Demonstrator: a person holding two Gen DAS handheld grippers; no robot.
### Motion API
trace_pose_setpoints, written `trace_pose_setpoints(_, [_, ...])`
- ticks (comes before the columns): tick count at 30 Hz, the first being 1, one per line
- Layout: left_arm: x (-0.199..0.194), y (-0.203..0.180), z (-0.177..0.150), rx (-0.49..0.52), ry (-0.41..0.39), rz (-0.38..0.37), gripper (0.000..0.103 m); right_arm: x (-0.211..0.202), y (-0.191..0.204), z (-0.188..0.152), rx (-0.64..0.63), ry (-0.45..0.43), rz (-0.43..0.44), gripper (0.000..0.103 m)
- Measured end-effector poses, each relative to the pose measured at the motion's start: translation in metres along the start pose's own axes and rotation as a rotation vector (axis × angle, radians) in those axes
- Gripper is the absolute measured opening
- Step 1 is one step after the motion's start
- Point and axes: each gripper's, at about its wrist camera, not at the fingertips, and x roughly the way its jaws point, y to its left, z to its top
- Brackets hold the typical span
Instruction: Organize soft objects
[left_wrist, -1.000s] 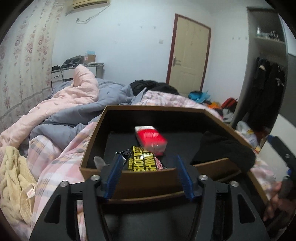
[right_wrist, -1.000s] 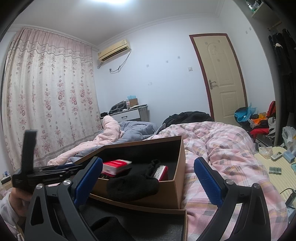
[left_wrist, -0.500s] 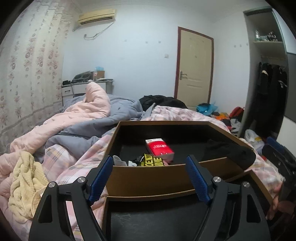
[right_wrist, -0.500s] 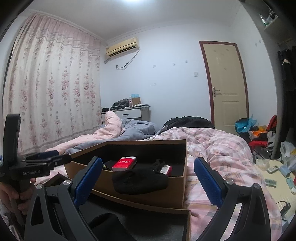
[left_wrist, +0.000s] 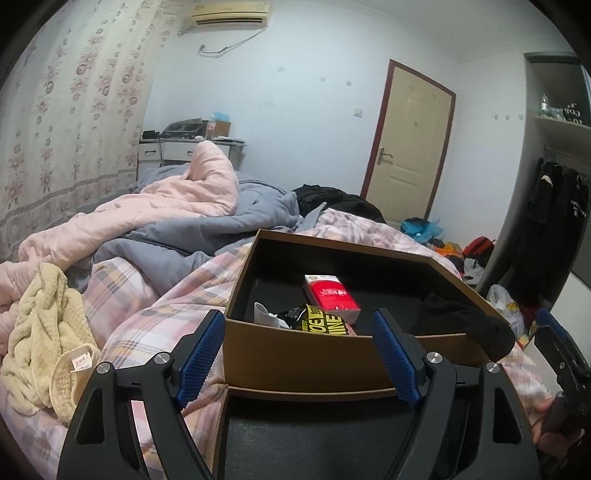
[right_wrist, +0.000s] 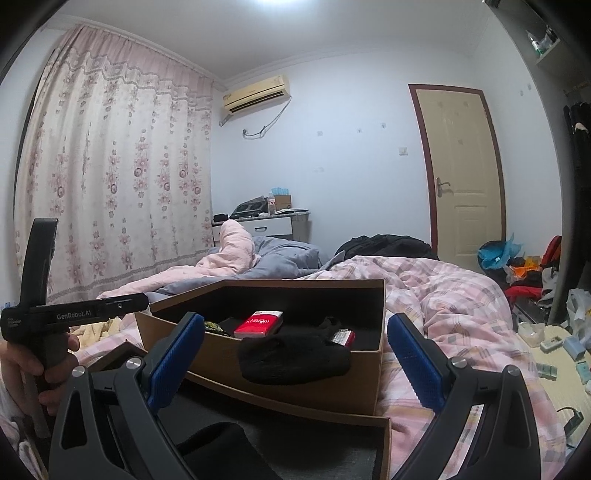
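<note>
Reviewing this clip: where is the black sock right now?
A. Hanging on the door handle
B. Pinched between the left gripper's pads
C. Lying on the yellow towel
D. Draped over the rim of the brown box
D: the black sock hangs over the near wall of the brown box, half inside and half outside; the left wrist view shows it too, at the box's corner, with no gripper pads on it.

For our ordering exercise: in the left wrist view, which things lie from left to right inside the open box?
White scrap → black-and-yellow packet → red pack → black sock, draped over the front wall of the box.
</note>
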Motion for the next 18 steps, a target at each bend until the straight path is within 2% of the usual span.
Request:
trace_pose_setpoints(5, [-0.0001, 0.0003, 0.0001, 0.002, -0.001, 0.002, 0.079, -0.0005, 0.0007, -0.0004, -0.004, 0.003, -0.001, 0.102])
trace_pose_setpoints(18, [0.0, 0.0021, 0.0004, -0.004, 0.002, 0.006, 0.079, 0.0016, 0.0005, 0.0002, 0.008, 0.011, 0.005, 0.102])
